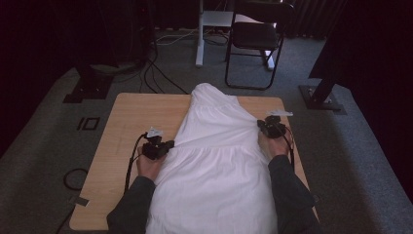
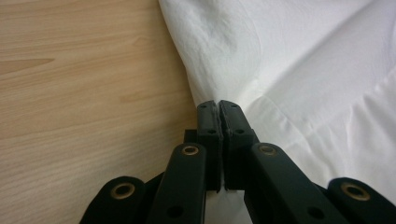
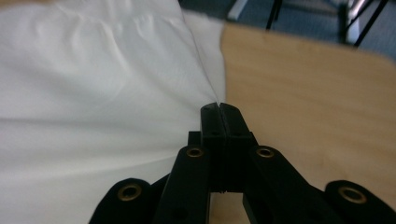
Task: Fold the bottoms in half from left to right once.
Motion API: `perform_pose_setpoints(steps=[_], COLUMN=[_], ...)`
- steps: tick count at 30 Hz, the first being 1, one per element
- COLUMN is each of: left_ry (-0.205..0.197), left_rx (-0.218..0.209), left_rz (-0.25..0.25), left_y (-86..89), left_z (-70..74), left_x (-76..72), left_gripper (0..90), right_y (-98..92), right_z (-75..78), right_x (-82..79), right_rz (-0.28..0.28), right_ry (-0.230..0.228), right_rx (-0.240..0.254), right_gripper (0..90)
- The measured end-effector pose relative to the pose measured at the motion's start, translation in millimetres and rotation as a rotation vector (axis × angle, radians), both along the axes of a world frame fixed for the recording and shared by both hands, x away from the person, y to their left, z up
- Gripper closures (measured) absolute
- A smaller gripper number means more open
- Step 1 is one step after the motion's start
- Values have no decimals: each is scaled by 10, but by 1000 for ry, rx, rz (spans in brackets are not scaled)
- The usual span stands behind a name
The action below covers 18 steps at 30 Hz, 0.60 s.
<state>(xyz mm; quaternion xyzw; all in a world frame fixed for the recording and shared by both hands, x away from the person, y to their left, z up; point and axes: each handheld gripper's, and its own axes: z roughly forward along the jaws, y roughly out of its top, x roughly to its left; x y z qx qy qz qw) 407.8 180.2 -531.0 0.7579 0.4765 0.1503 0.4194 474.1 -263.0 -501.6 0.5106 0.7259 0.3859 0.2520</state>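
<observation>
White dress point(image 1: 214, 156) covers the wooden tabletop point(image 1: 131, 122), each side pinched by a closed hand-held gripper (left point(image 1: 168, 145), right point(image 1: 260, 125)). Grey carpet point(image 1: 44, 146) surrounds it, a black chair point(image 1: 255, 36) beyond.

I can read no text, label, brand or number anywhere in these views. The nearest thing to a sign is a black rectangular outline mark point(image 1: 88, 123) on the grey carpet floor point(image 1: 44, 146), just left of the light wooden worktop point(image 1: 131, 122); it carries no letters I can make out.
</observation>
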Motion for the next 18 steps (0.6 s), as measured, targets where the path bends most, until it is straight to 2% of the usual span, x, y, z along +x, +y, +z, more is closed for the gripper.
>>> perform_pose_setpoints(steps=[7,8,9,10,14,18], left_ry=[30,31,33,34,29,36], left_rx=[63,63,65,67,73,84], left_rz=[8,8,8,6,-15,-31], left_y=[25,50,80,95,167,214], left_z=[-111,-118,-124,-125,-133,-153], left_x=[-27,-56,-96,-128,-364,-657], left_gripper=[882,881,881,880,878,875], right_y=[55,56,57,73,132,148], right_z=[-529,-549,-553,-551,-539,-535], right_x=[24,-9,-40,-94,-325,-618], right_rz=[-2,2,7,23,69,102], right_ry=[144,126,135,138,134,145], right_rx=[-23,-3,19,16,-45,-59], right_gripper=[890,889,887,883,877,870])
